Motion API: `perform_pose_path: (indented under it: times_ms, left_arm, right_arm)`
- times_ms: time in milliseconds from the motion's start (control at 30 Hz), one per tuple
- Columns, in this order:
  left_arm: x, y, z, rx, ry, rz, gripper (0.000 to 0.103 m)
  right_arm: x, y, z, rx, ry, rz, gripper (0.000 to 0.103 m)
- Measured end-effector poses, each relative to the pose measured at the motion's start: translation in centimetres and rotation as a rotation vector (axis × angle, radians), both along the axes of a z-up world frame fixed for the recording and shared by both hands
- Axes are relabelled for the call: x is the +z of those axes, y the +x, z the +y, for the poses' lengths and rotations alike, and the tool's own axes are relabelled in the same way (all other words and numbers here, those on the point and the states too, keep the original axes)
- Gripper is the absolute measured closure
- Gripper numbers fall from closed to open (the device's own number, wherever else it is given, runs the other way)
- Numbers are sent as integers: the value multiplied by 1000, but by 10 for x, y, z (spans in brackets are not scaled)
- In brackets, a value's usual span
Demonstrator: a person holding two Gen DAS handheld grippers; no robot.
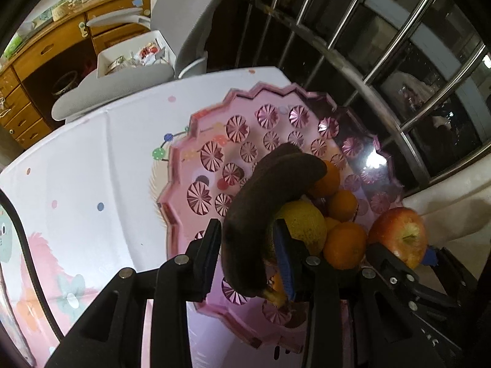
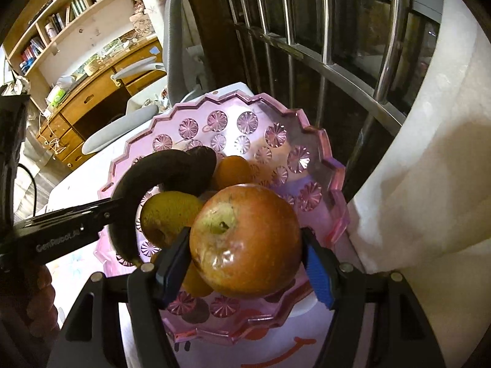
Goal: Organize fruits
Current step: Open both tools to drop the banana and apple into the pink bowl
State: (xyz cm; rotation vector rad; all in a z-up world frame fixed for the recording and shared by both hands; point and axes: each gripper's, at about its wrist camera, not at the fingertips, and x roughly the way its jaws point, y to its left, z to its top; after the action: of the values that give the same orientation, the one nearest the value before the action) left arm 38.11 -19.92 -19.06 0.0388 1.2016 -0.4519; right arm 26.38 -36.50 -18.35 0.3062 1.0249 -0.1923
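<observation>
A dark brown overripe banana [image 1: 276, 184] [image 2: 172, 165] lies across the fruit heap in the pink cut-glass tray [image 1: 214, 128] [image 2: 245, 113]. My left gripper [image 1: 247, 227] straddles its lower half, open, with a thin gap at each pad. Under the banana sit a yellow-green fruit [image 1: 307, 224] [image 2: 165, 214] and several oranges [image 1: 345, 245] [image 2: 231, 171]. My right gripper [image 2: 245, 234] [image 1: 402, 251] is shut on a red-yellow apple [image 2: 245, 239] [image 1: 399, 230], stem side towards the camera, held just over the tray's near right part beside the oranges.
The tray stands on a white table cover with cartoon prints [image 1: 92, 153]. Metal window bars [image 1: 353, 30] [image 2: 325, 46] rise right behind it, and a white curtain [image 2: 429, 153] hangs at the right. A grey chair [image 1: 107, 92] and a wooden desk stand beyond the table's far left.
</observation>
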Motion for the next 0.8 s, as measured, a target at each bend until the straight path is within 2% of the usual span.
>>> perform_pose_path:
  times_ms: [100, 167, 267, 400, 600, 800]
  left_arm:
    - [12, -5, 9, 1, -21, -13, 47]
    - [21, -10, 17, 5, -36, -24, 47]
    - [30, -21, 32, 18, -42, -26, 39]
    - [40, -42, 57, 54, -48, -20, 31]
    - [57, -92, 108, 108, -30, -21, 24]
    - [64, -155, 168, 199, 0, -6, 24]
  right_arm:
    - [2, -2, -1, -19, 12, 2, 33]
    - [5, -3, -2, -32, 19, -5, 26]
    - [12, -6, -1, -49, 43, -17, 25]
    - [28, -12, 16, -34, 19, -27, 22]
    - [43, -29, 45, -18, 72, -16, 20]
    - [43, -61, 82, 22, 157, 46, 20]
